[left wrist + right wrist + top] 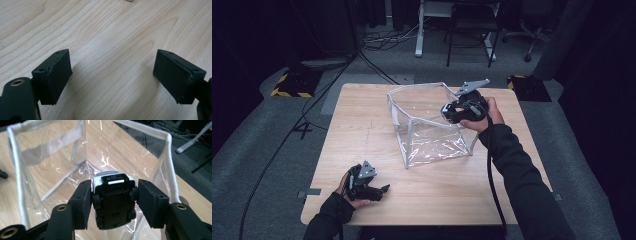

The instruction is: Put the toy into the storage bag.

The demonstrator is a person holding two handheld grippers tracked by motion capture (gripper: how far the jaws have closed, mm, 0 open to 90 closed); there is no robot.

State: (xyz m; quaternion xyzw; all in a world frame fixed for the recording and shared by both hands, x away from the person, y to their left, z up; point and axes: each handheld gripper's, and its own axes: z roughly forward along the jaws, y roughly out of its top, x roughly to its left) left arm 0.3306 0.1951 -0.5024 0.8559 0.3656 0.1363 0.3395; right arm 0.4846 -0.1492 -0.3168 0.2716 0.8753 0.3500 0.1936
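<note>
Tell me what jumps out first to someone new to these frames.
Probably the clear plastic bag with white trim, standing open mid-table on the wooden table. Next, the right gripper held over its open top, shut on a small toy car whose black underside and wheels face the camera. The left gripper sits open above bare wood at the near left corner.

A pale wood bench (362, 125) stands on grey carpet (257, 150); cables (382, 37), chair legs (469, 45) and dark curtains (257, 30) lie behind.

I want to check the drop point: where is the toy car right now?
The toy car is clamped underside-up in the right gripper, held over the open top of the clear bag at the table's far right side in the high view.
</note>
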